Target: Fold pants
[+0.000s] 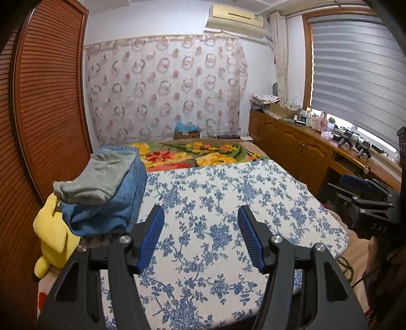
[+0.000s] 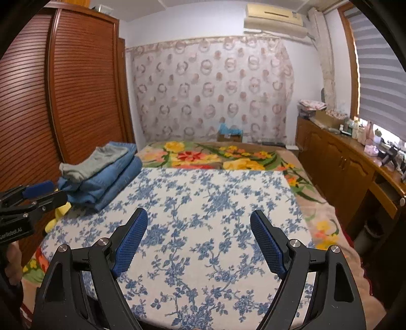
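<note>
Left claw spread wide, blue pads apart, nothing between them, hovering above the blue floral sheet on the bed. Right claw same: released, pads well apart, empty, over the same sheet. Each claw shows at the edge of the other's view: the right one at far right of the left wrist view, beside the bed edge, the left one at far left of the right wrist view, near the pile of clothes.

Pants: blue jeans folded in a thick stack at the left edge of the bed, partly on the floral sheet. Folded grey pants lie on top of the jeans, their near end overhanging toward the wardrobe side. Neither claw touches the stack; it sits left and ahead of both.

Yellow plush toy just beside the stack, against the bed's left edge, partly under the jeans. Behind the sheet, a bright flower-print blanket covers the far end of the bed. Brown louvered wardrobe on the left. Patterned curtain across the back wall, air conditioner above it. Wooden cabinet along the right under a window with striped blinds, small bottles and clutter on top, too small to name.
</note>
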`<state>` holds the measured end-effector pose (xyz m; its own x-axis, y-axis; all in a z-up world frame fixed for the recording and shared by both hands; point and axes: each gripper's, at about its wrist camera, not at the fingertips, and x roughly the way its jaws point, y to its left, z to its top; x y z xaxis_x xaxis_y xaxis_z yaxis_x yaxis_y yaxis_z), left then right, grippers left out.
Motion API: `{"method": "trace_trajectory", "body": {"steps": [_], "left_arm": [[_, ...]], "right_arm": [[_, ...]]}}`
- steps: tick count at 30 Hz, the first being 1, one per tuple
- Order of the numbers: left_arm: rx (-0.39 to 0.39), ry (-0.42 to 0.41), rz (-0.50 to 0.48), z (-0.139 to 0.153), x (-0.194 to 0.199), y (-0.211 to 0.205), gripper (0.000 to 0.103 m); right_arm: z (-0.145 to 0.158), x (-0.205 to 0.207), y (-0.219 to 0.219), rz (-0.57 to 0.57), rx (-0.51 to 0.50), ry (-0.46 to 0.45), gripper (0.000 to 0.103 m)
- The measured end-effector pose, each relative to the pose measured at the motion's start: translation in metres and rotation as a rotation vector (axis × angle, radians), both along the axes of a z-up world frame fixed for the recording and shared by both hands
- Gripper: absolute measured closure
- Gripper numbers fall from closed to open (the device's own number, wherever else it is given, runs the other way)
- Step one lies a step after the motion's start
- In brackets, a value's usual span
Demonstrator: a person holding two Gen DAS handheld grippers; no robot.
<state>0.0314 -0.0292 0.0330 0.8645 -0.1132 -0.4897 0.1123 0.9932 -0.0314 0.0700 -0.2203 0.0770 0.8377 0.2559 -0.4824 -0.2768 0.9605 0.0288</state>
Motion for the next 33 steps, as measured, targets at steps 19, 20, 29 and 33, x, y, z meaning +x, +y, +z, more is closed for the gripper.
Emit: {"method": "trace_trajectory", "body": {"steps": [19, 20, 29, 33], "left_arm": [[-0.01, -0.079, 0.012, 0.03, -0.016, 0.0, 0.043], [-0.011, -0.08, 0.013, 0.03, -0.017, 0.0, 0.043], [-0.011, -0.08, 0.015, 0.03, -0.018, 0.001, 0.043], [-0.012, -0.08, 0.017, 0.03, -0.019, 0.001, 0.043]], "right_arm": [[0.026, -0.019, -0.013, -0.061, 0.001, -0.095, 0.018], [0.027, -0.019, -0.014, -0.065, -0.001, -0.098, 0.018], [0.024, -0.019, -0.016, -0.072, 0.003, -0.097, 0.018], [0.024, -0.019, -0.016, -0.072, 0.003, -0.097, 0.018]]}}
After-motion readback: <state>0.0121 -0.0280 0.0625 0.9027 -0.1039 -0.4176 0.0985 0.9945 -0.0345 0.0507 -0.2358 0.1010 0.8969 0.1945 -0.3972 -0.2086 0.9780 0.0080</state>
